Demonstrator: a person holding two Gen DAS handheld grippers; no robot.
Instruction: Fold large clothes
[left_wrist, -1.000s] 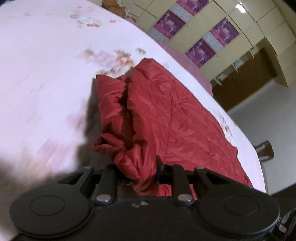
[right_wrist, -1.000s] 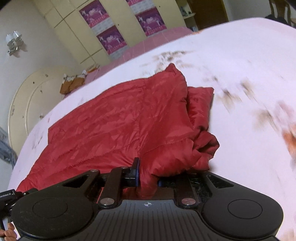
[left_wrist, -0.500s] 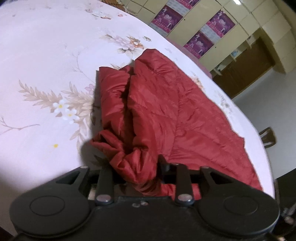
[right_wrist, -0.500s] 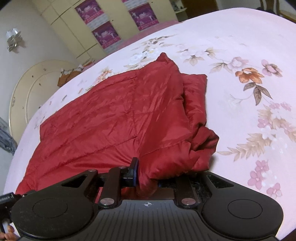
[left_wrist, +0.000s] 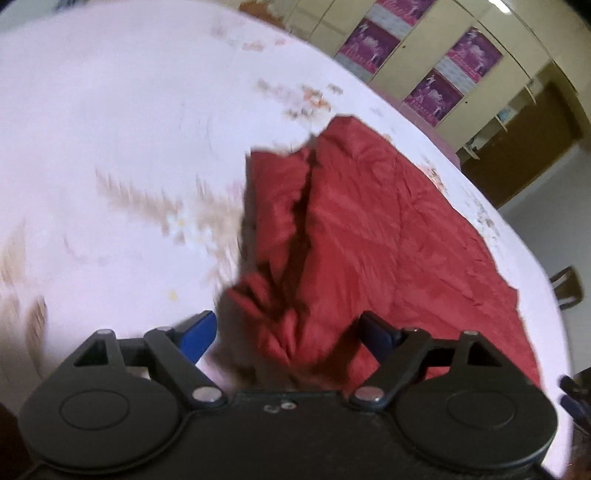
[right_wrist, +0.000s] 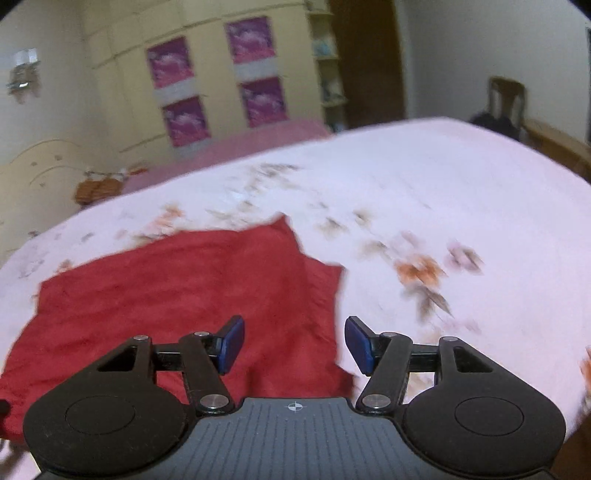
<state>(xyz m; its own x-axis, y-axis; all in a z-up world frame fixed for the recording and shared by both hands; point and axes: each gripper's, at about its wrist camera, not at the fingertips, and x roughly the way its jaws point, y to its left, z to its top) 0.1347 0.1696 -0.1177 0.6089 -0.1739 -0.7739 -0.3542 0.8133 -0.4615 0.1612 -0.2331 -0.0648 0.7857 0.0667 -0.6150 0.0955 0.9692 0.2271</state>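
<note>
Red jacket (left_wrist: 369, 236) lay mid-bed (left_wrist: 110, 147), prob. light, puffy, slippery; best grabbed at hem corners. Left gripper (left_wrist: 286, 332) & right gripper (right_wrist: 294, 345) had just been opening, jaws apart, pads pressing nothing.

Both tools have let go of the red jacket (left_wrist: 369, 229). The left tool (left_wrist: 286, 334) has just been opening, its pads clear of the bunched cloth between them. The right tool (right_wrist: 293, 345) has opened too and lifted back, the jacket lying below on the bed (right_wrist: 461, 192).
</note>
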